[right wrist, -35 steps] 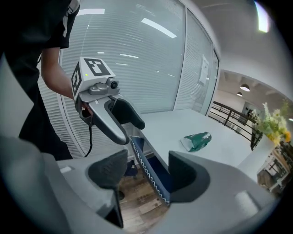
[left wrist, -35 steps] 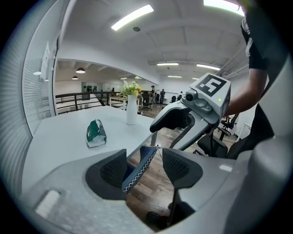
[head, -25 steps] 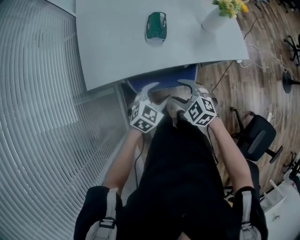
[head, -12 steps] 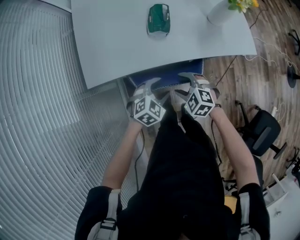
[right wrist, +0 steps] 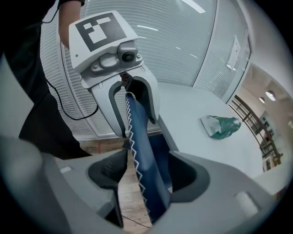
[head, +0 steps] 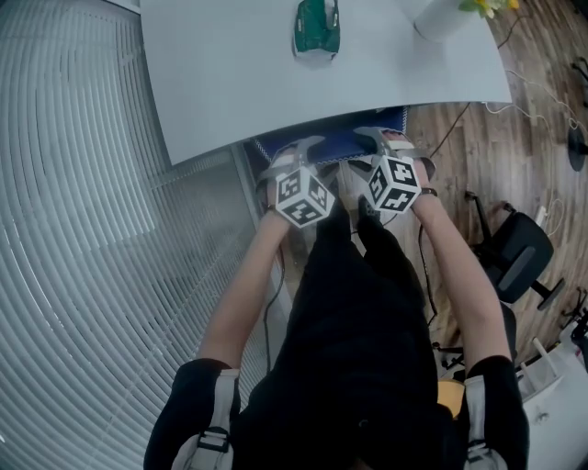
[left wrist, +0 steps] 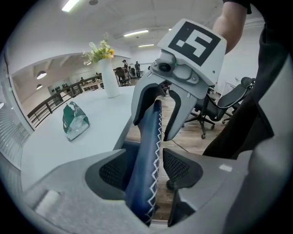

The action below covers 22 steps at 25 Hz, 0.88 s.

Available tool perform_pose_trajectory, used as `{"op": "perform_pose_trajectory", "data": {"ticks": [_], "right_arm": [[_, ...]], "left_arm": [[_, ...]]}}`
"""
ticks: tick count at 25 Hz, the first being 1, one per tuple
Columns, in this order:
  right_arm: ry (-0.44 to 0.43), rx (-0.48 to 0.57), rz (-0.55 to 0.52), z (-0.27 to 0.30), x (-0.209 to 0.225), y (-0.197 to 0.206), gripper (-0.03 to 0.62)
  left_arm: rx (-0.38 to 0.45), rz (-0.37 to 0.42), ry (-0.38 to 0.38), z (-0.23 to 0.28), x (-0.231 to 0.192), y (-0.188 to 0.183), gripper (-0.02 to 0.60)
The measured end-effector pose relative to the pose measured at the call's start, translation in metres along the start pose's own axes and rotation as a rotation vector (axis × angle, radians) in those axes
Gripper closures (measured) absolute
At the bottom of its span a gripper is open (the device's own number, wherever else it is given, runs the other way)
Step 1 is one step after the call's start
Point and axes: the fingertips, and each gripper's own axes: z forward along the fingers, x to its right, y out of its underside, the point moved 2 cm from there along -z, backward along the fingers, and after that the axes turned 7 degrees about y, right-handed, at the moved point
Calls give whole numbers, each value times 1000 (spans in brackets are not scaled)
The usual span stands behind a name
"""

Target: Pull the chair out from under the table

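Observation:
A blue chair back (head: pixel 333 144) with white zigzag stitching shows just past the white table's (head: pixel 230 92) near edge; the seat is hidden under the table. My left gripper (head: pixel 296 154) and right gripper (head: pixel 377 142) sit side by side on its top edge. In the left gripper view the padded edge (left wrist: pixel 147 151) runs between the jaws, pressed by both pads. In the right gripper view the same edge (right wrist: pixel 145 160) fills the gap between the pads. Each gripper is shut on the chair back.
A green bag (head: pixel 317 27) and a white vase (head: pixel 446 18) with yellow flowers stand on the table. A slatted wall (head: pixel 83 229) lies close on the left. A black office chair (head: pixel 514 262) and cables sit on the wood floor to the right.
Both grippers have moved forward toward the table edge and closer together, and they now sit over the top edge of the chair back.

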Motion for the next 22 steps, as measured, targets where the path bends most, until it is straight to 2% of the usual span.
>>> {"op": "perform_pose_trajectory", "data": {"ticks": [7, 10, 14, 22], "right_arm": [[-29, -22, 0, 15, 1, 3, 322], [-32, -29, -14, 15, 1, 3, 372], [-53, -35, -48, 13, -3, 3, 413], [-62, -31, -99, 14, -6, 6, 450]], "left_arm": [[-24, 7, -8, 7, -4, 2, 341], [-49, 27, -9, 8, -2, 4, 347], [-102, 60, 11, 10, 2, 8, 416], [-110, 100, -4, 13, 3, 10, 431]]}}
